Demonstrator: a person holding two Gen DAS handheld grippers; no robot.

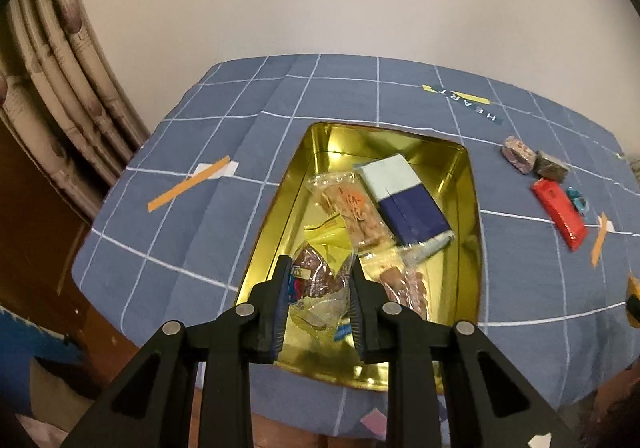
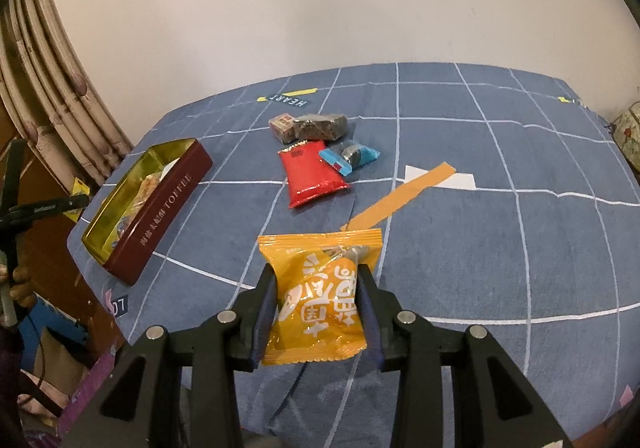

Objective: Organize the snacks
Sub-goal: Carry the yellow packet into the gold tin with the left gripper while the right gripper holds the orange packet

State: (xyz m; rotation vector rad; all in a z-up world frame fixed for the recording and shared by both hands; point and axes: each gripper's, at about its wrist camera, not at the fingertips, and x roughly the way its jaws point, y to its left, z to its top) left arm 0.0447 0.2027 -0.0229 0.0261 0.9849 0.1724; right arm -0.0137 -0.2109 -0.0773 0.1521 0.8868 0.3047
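Crinkly orange pouch sits pinched between the right gripper pads, above the blue grid cloth. Left gripper hangs over the near end of the gold-lined tin, jaws spread around a clear-wrapped brown cake, maybe touching it. Far right on the cloth: glossy red packet, blue candy, two foil blocks.

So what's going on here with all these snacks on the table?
Someone is sorting snacks into a gold-lined tin using two handheld grippers. The left gripper is over the tin, around a brown snack in clear wrap. The right gripper grips an orange packet above the blue checked cloth. A red packet and other small sweets remain outside.
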